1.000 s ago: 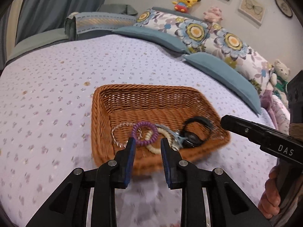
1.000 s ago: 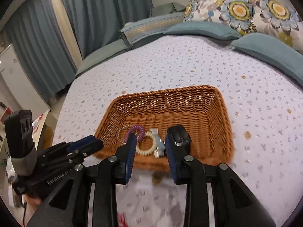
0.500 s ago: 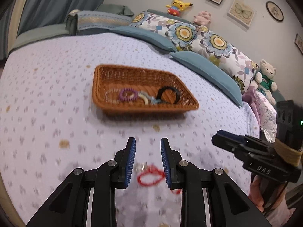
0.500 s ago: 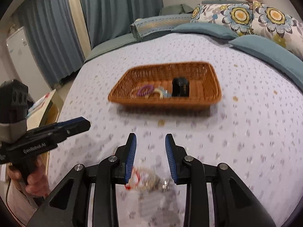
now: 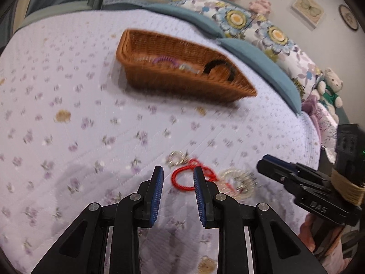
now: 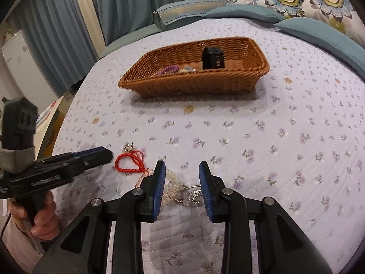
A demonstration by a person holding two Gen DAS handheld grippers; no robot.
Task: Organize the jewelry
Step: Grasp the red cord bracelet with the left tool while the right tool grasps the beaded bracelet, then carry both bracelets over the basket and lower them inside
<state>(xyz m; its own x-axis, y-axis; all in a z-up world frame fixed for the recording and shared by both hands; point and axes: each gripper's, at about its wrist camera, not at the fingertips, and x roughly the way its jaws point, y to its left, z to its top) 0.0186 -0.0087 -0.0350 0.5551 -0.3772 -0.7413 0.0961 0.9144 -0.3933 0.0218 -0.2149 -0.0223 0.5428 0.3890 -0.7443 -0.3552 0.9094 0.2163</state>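
One wicker basket (image 6: pixel 194 84) beyond both tongs; one red cord bracelet (image 5: pixel 186 179) between the left tongs' tips; perhaps three pale, blurred pieces (image 6: pixel 180 191) nearby.

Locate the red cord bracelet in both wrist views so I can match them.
Left wrist view: the red cord bracelet lies on the bedspread, bottom centre, framed between the left gripper's open fingers.
Right wrist view: it lies lower left, beside the left gripper's tip and left of the right gripper.
Shared landmark: the wicker basket, farther up the bed in both.
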